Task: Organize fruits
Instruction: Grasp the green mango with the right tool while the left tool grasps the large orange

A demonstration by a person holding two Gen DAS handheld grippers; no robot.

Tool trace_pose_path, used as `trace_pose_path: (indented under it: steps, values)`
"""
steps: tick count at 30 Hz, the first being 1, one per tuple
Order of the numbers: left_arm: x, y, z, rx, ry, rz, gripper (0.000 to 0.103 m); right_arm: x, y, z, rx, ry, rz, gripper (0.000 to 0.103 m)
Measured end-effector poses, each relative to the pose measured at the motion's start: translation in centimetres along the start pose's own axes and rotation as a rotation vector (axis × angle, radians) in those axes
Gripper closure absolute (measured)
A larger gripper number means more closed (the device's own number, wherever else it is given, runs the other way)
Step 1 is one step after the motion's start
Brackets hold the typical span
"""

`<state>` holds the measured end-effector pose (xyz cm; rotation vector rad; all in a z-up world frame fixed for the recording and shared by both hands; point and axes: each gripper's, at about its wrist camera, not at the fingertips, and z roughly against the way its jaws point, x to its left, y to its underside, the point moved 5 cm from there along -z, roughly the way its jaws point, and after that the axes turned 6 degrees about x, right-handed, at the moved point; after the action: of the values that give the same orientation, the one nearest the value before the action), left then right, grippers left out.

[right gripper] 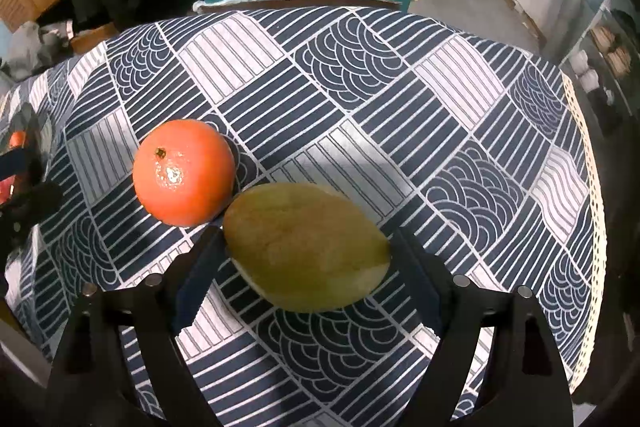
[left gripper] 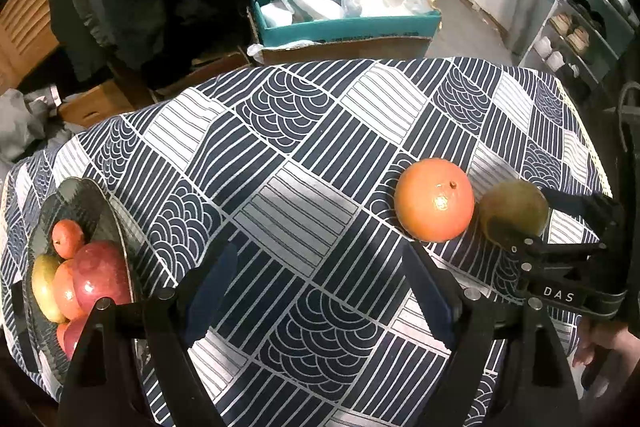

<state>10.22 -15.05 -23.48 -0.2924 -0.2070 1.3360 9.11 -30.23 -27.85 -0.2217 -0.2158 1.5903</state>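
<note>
A green mango (right gripper: 308,247) lies on the patterned tablecloth, touching or nearly touching a large orange (right gripper: 184,173) to its upper left. My right gripper (right gripper: 307,233) stands open around the mango, one finger close by each side without pressing it. The left wrist view shows the same pair, orange (left gripper: 434,201) and mango (left gripper: 508,207), with the right gripper (left gripper: 528,219) coming in from the right. My left gripper (left gripper: 320,249) is open over bare cloth with nothing between its fingers. A dark plate (left gripper: 80,195) at the left holds a red apple (left gripper: 100,275), small oranges and a yellow-green fruit.
Beyond the table's far edge stands a teal box (left gripper: 344,27) full of plastic bags, on cardboard boxes. Dark clothing hangs at the back left. A shelf with shoes (left gripper: 576,35) stands at the right. A hand (left gripper: 600,343) holds the right gripper. The table's right edge (right gripper: 584,147) is close by.
</note>
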Motion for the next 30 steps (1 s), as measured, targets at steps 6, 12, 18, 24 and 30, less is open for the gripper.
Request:
trace_pose_path:
  steps: [6,12,18,24,30]
  values:
    - [-0.4,-0.4,-0.5,-0.003,0.017,-0.003,0.017,0.6,-0.1,-0.6,0.016,0.018,0.043,0.019]
    - [-0.8,-0.5,-1.3,0.018,0.021,-0.008,0.017,0.2,0.1,-1.2,0.029,0.014,0.044,0.019]
    - [-1.4,-0.7,-1.3,0.017,0.028,-0.015,0.017,-0.4,0.1,-1.6,0.012,-0.025,-0.001,0.019]
    - [-2.2,-1.0,-1.3,0.009,0.046,-0.026,0.017,-1.1,0.2,-1.3,-0.009,-0.066,-0.041,0.019]
    - [-3.3,-1.5,-1.7,0.007,0.078,-0.030,0.017,-2.5,0.4,-0.8,-0.032,-0.044,-0.094,0.019]
